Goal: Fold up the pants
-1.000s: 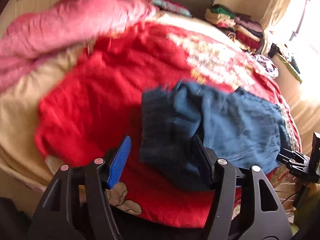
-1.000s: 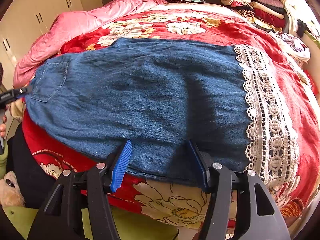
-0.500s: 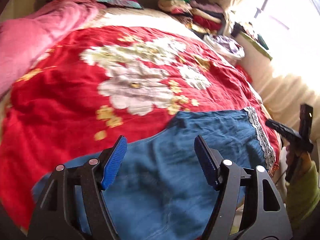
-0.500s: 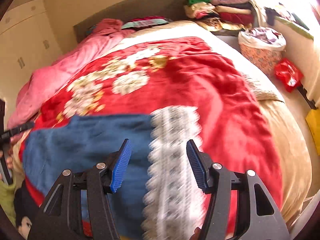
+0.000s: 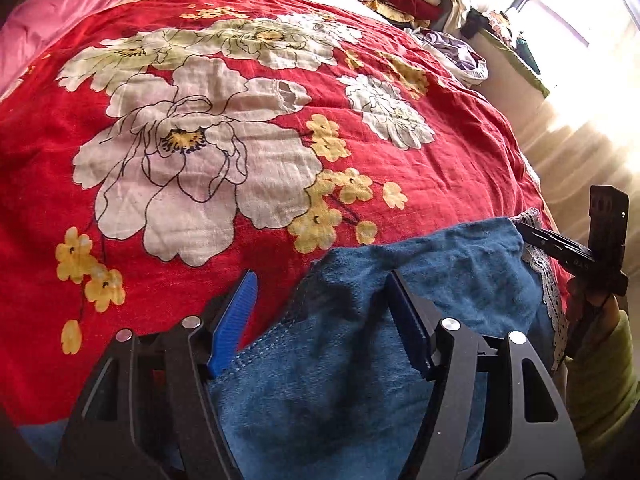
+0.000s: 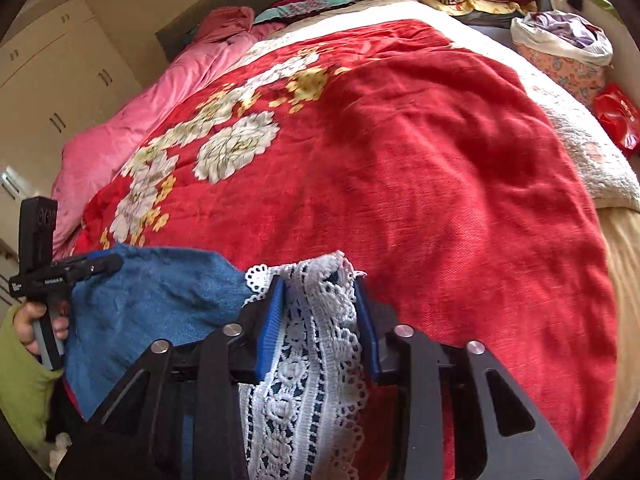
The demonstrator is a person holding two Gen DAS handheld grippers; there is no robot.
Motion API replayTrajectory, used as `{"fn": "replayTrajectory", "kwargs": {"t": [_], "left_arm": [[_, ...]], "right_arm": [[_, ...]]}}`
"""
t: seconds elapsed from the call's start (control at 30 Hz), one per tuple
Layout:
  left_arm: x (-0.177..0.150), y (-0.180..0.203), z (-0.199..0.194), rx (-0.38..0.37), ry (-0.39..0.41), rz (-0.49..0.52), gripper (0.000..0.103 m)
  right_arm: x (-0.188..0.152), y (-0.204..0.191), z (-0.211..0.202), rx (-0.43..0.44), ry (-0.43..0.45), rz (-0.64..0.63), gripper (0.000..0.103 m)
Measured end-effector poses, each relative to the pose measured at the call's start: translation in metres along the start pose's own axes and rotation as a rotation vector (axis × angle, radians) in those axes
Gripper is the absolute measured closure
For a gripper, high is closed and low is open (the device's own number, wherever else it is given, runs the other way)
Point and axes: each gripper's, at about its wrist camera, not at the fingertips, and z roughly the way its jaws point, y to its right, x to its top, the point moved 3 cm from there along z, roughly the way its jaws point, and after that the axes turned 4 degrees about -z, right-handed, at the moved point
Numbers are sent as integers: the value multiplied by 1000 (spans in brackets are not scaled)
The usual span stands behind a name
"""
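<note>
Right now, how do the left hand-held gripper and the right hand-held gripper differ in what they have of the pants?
The right hand-held gripper has the white lace hem bunched between its closing jaws; the left hand-held gripper straddles plain blue denim at the pants' top edge. The right's pads sit against the lace; the left's jaws stand wider, also closing, pads clear of the cloth. Both point down at the same pants on the red floral blanket.

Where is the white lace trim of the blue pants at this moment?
In the right wrist view, the lace trim sits bottom centre between the closing right gripper fingers, over the red floral blanket, right of the blue denim.
</note>
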Motion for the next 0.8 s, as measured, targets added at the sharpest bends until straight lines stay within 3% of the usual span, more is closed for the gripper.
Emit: {"fn": "replayTrajectory", "kwargs": {"t": [0.03,0.1,0.13,0.3,0.53,0.67,0.77,0.8], "left_arm": [[-2,3,0,-18,-4,-3,76],[-5,9,-1,-25,-2,-2,91],[-5,11,-3,-18,9,3,94],[9,16,-14,16,84,12,96],[4,11,8,88,81,34,94],[0,11,13,116,86,70,92],[-2,12,10,107,88,91,90],[-2,12,7,105,93,92,85]], "right_arm": [[-2,-4,-2,-4,10,-22,80],[-1,-9,-8,-24,34,-53,84],[2,-12,-16,-46,63,-72,85],[31,-16,-36,-121,147,-143,86],[28,-6,16,-204,3,-206,86],[23,-6,23,-228,9,-217,84],[25,-4,16,-243,9,-192,76],[26,-3,8,-255,16,-172,67]]}}
